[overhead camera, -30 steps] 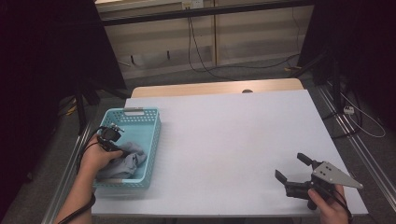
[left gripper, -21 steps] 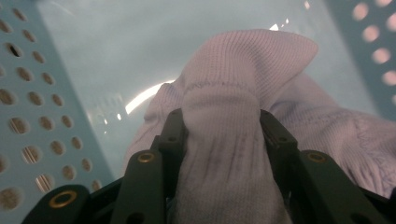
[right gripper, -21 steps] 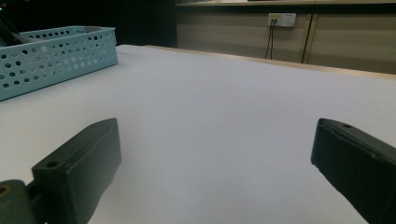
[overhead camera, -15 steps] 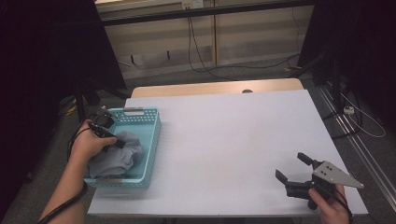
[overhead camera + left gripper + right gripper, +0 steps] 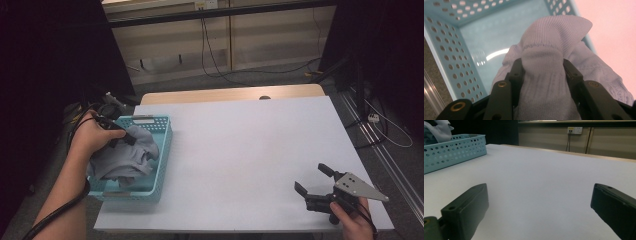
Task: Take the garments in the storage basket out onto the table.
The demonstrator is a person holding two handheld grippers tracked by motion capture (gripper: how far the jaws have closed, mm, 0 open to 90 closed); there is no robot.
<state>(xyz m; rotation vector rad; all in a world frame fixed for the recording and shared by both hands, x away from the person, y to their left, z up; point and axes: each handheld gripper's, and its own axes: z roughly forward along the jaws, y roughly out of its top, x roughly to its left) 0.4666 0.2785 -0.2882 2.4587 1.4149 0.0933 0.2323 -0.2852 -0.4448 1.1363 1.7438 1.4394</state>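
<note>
Fingers of the left gripper (image 5: 541,75) are part-closed, pinching a thick fold of grey knit cloth (image 5: 544,50) between both pads. The bunch fills the gap, so the jaws can't close further and the grip looks secure. Right gripper (image 5: 314,184) has its jaws spread wide with nothing between them, parked low over the table's near right corner, well apart from the work; my read is it's kept clear so it can take a free edge later.

Largest to smallest:
- White table (image 5: 240,150): the bare top beyond the left fingers is the likely drop zone.
- Blue perforated basket (image 5: 162,150): directly under the left fingers, at the table's left edge. Its walls hem the cloth in, so the pull needs to go up before going sideways.
- Grey cloth: top fold sits in the left fingers above the rim, the rest hangs down into the basket. Held high on a bunched fold, so the weight should drape free rather than snag on the holes.

Judgement: mid-lift, cloth not yet clear of the basket.
</note>
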